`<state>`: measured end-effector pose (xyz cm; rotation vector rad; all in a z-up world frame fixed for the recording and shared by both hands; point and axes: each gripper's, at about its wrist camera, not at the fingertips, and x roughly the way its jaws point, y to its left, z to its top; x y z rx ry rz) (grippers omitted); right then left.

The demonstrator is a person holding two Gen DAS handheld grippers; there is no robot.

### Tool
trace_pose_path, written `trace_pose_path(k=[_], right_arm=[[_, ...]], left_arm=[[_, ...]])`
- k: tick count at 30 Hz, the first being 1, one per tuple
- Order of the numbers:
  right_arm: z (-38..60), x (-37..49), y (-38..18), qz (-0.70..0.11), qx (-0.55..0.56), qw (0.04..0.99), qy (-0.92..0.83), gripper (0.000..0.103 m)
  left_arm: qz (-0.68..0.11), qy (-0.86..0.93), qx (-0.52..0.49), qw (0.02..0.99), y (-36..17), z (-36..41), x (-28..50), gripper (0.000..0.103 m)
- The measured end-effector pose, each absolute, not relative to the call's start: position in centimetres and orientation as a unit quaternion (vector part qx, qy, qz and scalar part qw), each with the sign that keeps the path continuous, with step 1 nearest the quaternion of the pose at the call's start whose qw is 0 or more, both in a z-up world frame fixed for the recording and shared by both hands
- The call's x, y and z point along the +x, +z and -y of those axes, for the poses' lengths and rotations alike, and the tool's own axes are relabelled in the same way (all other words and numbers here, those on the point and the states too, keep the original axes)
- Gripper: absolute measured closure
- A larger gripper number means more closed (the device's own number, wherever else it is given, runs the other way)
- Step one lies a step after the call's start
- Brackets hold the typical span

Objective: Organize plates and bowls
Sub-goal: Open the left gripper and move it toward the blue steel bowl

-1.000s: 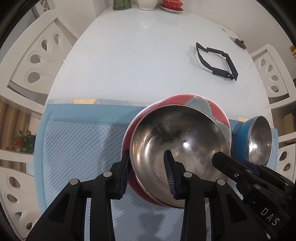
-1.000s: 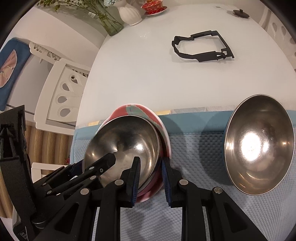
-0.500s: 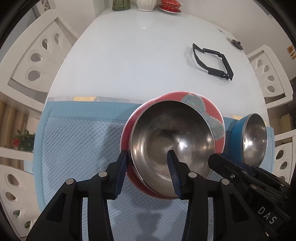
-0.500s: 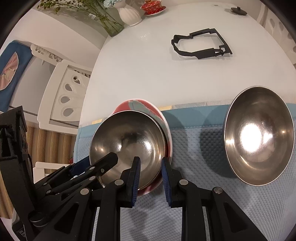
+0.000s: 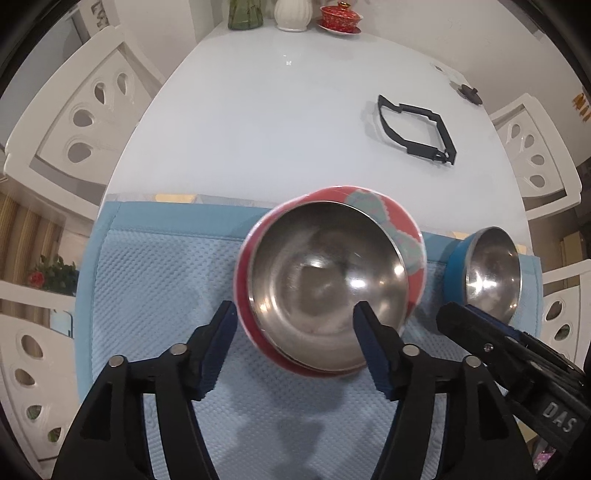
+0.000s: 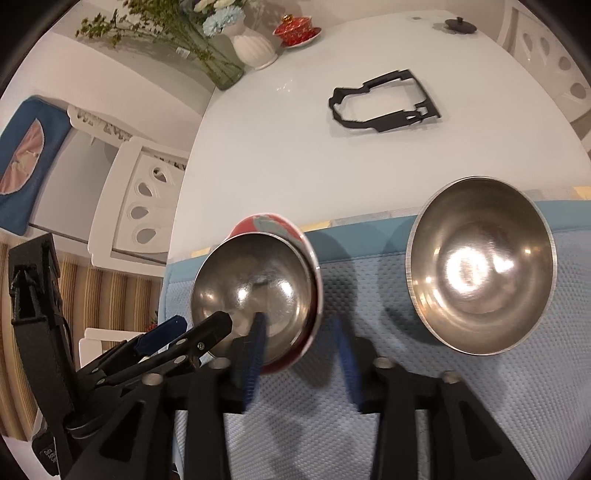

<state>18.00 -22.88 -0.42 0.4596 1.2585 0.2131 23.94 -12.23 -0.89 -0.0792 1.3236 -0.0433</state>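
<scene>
A steel bowl [image 5: 325, 277] sits nested in a red patterned bowl [image 5: 406, 236] on the blue mat [image 5: 147, 280]. My left gripper [image 5: 295, 328] straddles the near rim of the pair. Its jaws are opening and the pads stand off the rim. In the right wrist view the same steel bowl [image 6: 255, 288] lies in the red bowl [image 6: 266, 221]. My right gripper [image 6: 299, 347] straddles their right rim; its jaws are opening and its blurred pads are clear of the rim. A second steel bowl [image 6: 480, 277], blue outside [image 5: 456, 269], stands apart on the right.
A black plastic frame [image 5: 417, 133] lies on the white table [image 5: 277, 122] beyond the mat. Vases [image 6: 255, 44], flowers and a red lidded cup [image 6: 297, 27] stand at the far edge. White chairs [image 5: 74, 122] flank the table.
Both grippers were shut on the rim of the nested bowls; both have spread their jaws and let go. Each has drawn back a little, so the bowls look smaller.
</scene>
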Motion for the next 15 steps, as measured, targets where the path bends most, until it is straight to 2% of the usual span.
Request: trace_pose_path(k=[1, 2, 15], right_arm=[[23.3, 17.8, -0.2, -0.578, 0.214, 0.782, 0.097, 0.048], [23.8, 17.7, 0.1, -0.574, 0.215, 0.784, 0.095, 0.047], [31.7, 16.2, 1.8, -0.552, 0.252, 0.793, 0.057, 0.047]], left_arm=[[-0.614, -0.02, -0.037, 0.788, -0.8, 12.5, 23.8, 0.037], [-0.614, -0.02, -0.039, 0.788, -0.6, 12.7, 23.6, 0.036], [-0.623, -0.056, -0.065, 0.778, 0.6, 18.6, 22.4, 0.036]])
